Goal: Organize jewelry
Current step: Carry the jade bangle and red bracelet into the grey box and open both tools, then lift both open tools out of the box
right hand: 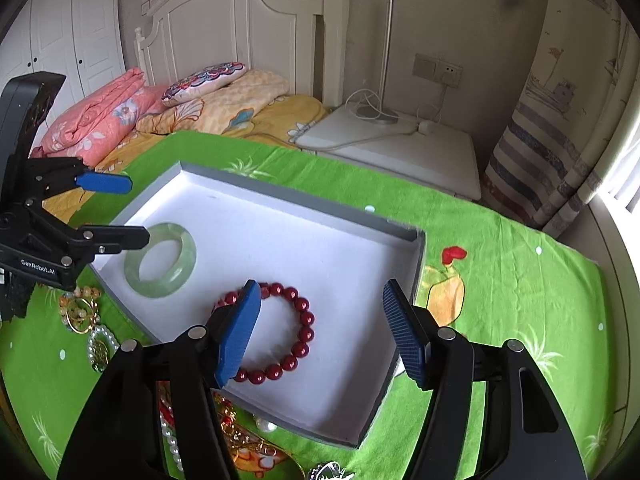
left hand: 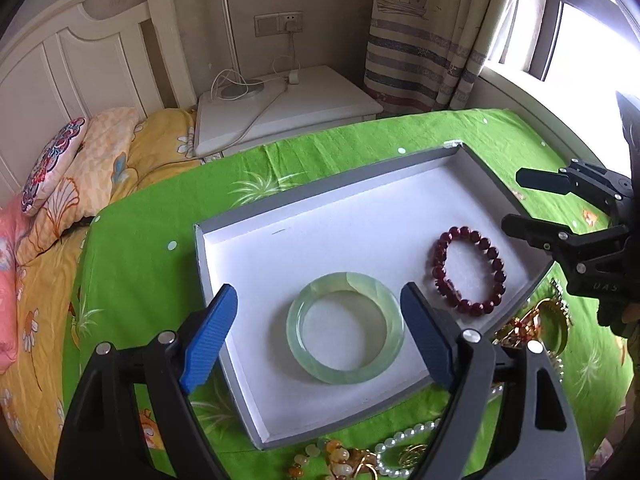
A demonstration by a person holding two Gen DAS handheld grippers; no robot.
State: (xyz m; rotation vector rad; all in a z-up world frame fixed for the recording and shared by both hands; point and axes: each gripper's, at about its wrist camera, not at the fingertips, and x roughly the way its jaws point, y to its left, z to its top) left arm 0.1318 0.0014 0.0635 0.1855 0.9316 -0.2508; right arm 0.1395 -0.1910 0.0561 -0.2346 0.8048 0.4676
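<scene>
Nearest edge of the desk point(left hand: 152, 216), green cloth: a loose heap of unsorted jewelry point(left hand: 384, 456) lies just outside the near rim of the tray point(left hand: 224, 232), comprising a pearl strand, amber-coloured beads and gold pieces; more of the heap runs along the tray's near right corner. Left gripper point(left hand: 320, 340) hovers above the tray's near side, fingers spread wide, holding nothing; the jade bangle point(left hand: 346, 328) sits flat on the white lining directly between and beyond the pads, not touched. Right gripper point(right hand: 320, 332) is likewise spread and empty, positioned over the red bead bracelet point(right hand: 276, 332), which lies flat in the tray just right of the bangle, the two apart. Farther in, the rest of the tray lining is bare. Beyond the desk: a white nightstand point(left hand: 296, 108) with a lamp base and cable; bed with pillows to the left. Judgement: two items placed, task in an early-to-middle stage; the whole heap remains outside the tray. Tangling among pearl strand and gold pieces looks probable at pickup.
</scene>
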